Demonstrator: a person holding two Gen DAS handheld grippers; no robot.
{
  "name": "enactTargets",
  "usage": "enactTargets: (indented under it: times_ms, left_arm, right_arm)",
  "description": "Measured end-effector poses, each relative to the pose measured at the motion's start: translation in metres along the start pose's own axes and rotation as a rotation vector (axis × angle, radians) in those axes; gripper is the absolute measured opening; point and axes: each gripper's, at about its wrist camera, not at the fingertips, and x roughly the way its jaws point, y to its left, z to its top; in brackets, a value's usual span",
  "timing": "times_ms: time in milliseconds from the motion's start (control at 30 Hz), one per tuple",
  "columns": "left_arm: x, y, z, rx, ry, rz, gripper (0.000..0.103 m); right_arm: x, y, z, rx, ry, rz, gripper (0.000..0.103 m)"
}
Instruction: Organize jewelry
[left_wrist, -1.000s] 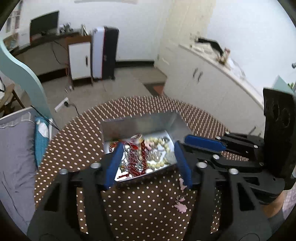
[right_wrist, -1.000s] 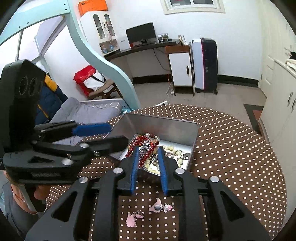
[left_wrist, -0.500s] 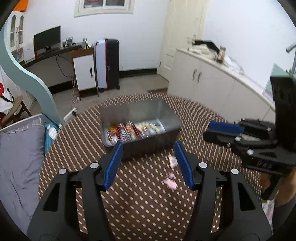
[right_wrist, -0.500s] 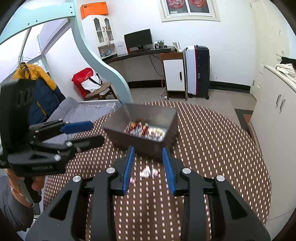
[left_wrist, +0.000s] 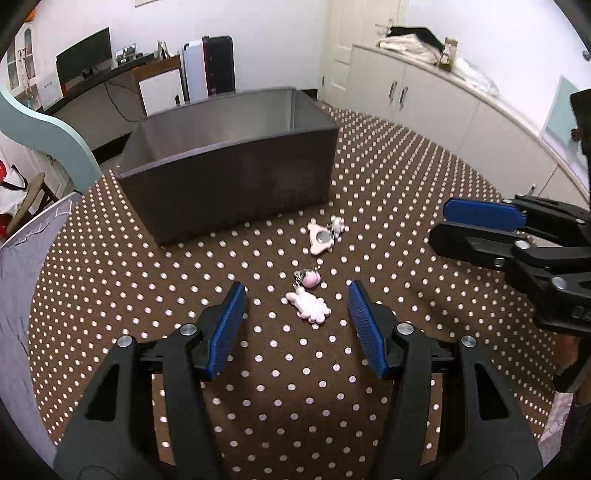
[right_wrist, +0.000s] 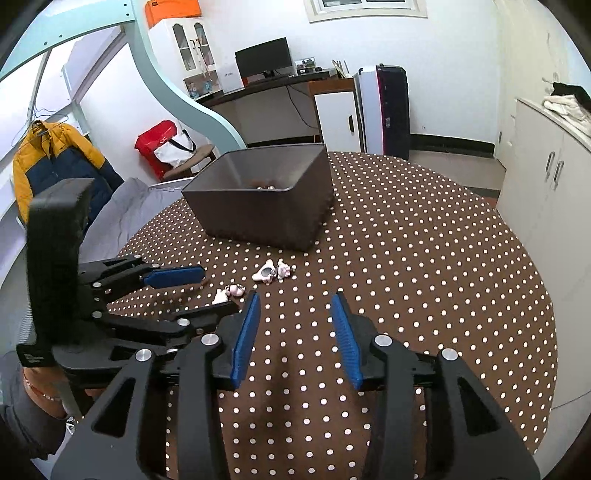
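Left gripper (left_wrist: 295, 317) w/ blue pads spread wide, empty, low over round brown polka-dot table (left_wrist: 110, 280). Pink jewelry charms (left_wrist: 308, 304) lie btwn its fingers; more near the dark grey rectangular box (left_wrist: 236, 184) beyond. Right gripper (right_wrist: 293, 332) also released, empty.

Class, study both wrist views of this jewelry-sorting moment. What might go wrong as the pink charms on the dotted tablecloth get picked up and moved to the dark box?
1. The pink charms lie flat and close together, with little chains; the open left claw might pinch two at once or drag a neighbour.
2. The right claw hovers close by, so the two tools may bump.
3. The box has tall walls; a low carry might knock its rim.
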Motion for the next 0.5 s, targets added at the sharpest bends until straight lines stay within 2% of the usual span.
enactTargets:
  times_ms: [100, 133, 167, 267, 500]
  left_arm:
    - [0.003, -0.006, -0.001, 0.034, -0.005, 0.028, 0.048]
    - [0.002, -0.007, 0.000, 0.041, -0.006, 0.011, 0.033]
    - [0.002, -0.008, -0.001, 0.050, -0.007, -0.002, 0.024]
    - [0.000, -0.010, -0.003, 0.071, -0.016, 0.002, 0.023]
    - [-0.017, 0.023, -0.004, -0.023, -0.051, -0.026, 0.023]
  right_arm:
    - [0.003, 0.001, -0.001, -0.004, 0.007, 0.000, 0.039]
    - [0.004, 0.001, -0.002, -0.006, 0.010, 0.000, 0.040]
    - [0.006, 0.001, -0.002, -0.009, 0.014, 0.000, 0.040]
    - [0.010, 0.003, -0.002, -0.016, 0.024, -0.006, 0.040]
    - [0.026, 0.008, 0.001, -0.042, 0.051, -0.035, 0.041]
